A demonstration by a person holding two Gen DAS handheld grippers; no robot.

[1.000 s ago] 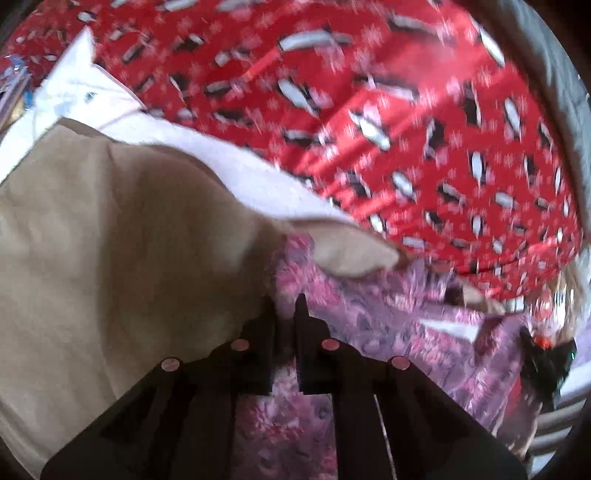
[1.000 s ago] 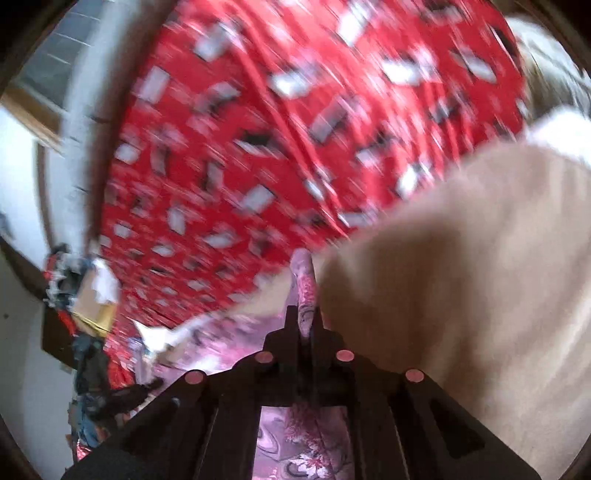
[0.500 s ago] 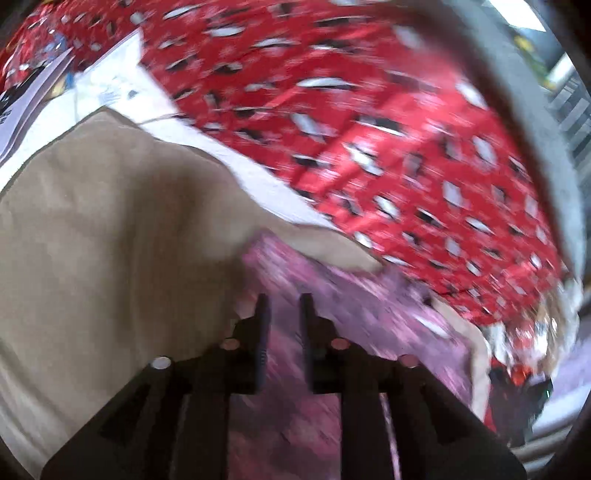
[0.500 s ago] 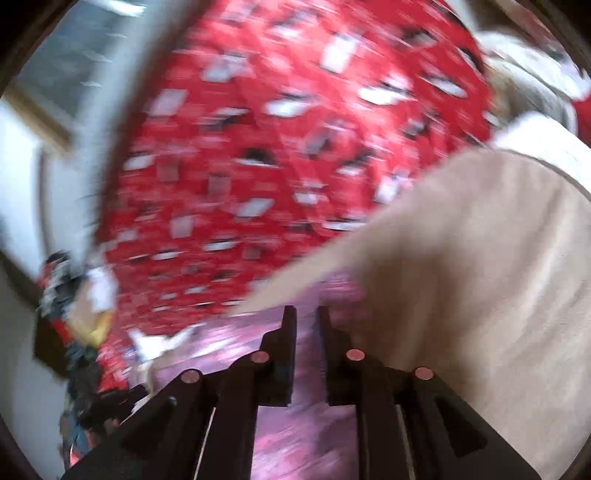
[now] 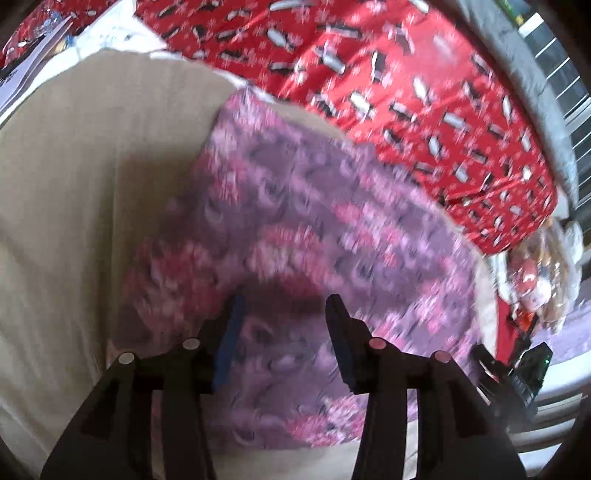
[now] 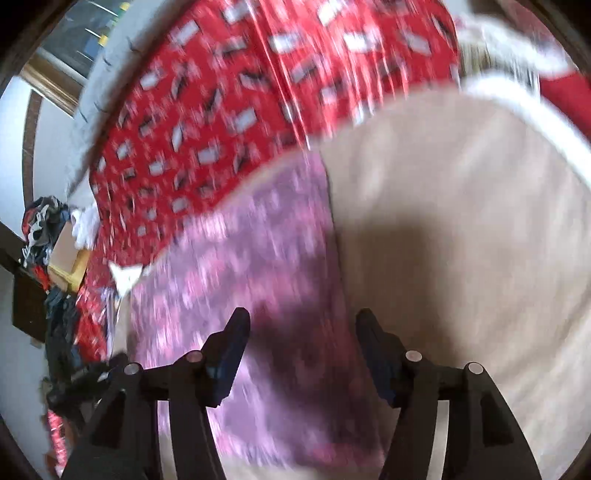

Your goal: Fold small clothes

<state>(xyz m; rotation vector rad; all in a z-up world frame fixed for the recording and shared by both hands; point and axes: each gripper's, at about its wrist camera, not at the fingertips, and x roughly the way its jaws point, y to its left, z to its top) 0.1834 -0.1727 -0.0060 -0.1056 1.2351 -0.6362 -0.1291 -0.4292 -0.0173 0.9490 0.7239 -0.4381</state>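
A purple and pink patterned garment (image 5: 317, 221) lies flat on a beige cloth (image 5: 85, 177), its folded edge running along the beige. My left gripper (image 5: 282, 306) is open and empty just above the garment. In the right wrist view the same garment (image 6: 255, 258) lies left of the beige cloth (image 6: 461, 229). My right gripper (image 6: 301, 319) is open and empty above the garment's right edge. Both views are motion-blurred.
A red bedspread with a penguin print (image 5: 388, 74) lies beyond the clothes, also in the right wrist view (image 6: 221, 92). A white garment (image 5: 114, 33) sits at the far left. Clutter and boxes (image 6: 55, 251) stand beside the bed.
Both grippers were shut on the garment's edge one second ago. They have let go, opened wide and drawn back. The garment now lies flat on the beige cloth.
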